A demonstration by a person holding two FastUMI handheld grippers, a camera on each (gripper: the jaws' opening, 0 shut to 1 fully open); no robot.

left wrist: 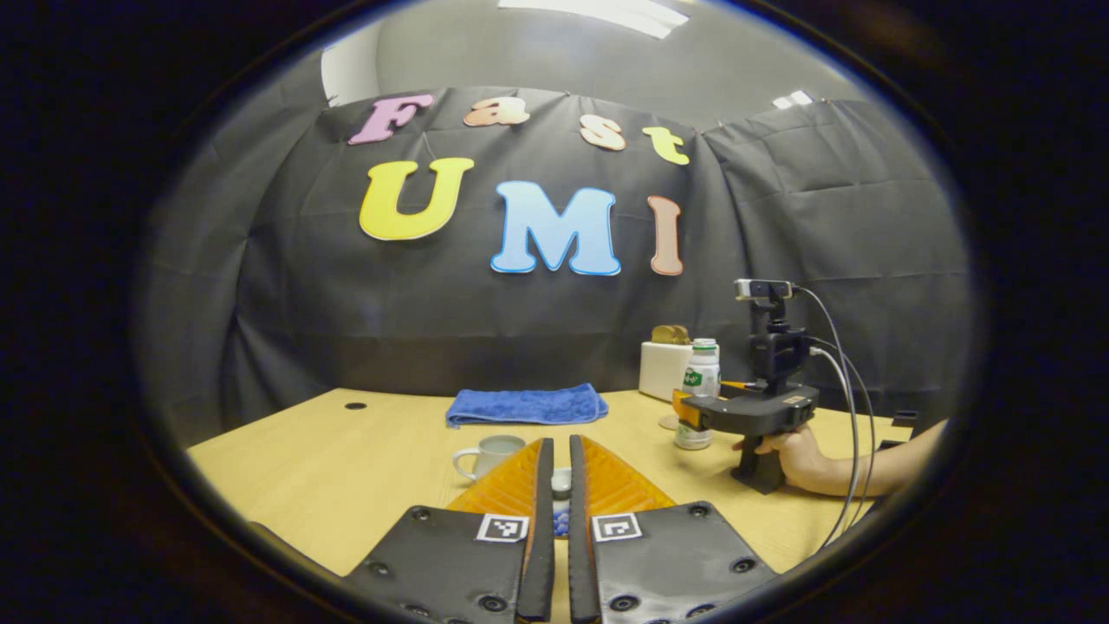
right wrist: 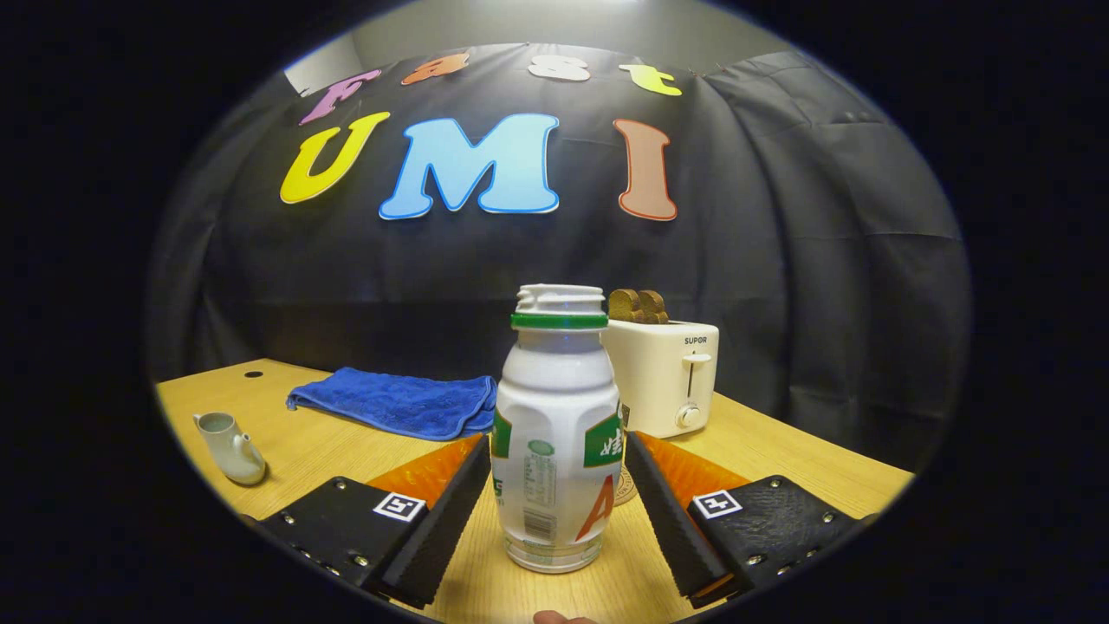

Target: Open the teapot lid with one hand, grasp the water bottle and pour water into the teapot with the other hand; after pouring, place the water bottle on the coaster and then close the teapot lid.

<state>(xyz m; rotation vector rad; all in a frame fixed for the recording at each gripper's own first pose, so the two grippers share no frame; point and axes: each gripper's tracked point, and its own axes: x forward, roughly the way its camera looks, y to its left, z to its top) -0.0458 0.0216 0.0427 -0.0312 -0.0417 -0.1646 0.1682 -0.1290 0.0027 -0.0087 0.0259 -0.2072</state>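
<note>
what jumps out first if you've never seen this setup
The white water bottle stands uncapped on the wooden table, between the open right tongs. Behind it sits a cream toaster, with a folded blue towel to its left. The left tongs are nearly closed around a small white piece.

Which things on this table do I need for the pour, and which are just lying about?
Needed: teapot; its lid, pinched by the left gripper; water bottle, between the open right gripper fingers; coaster, partly hidden behind the bottle.

Lying about: blue towel; toaster with toast.
</note>
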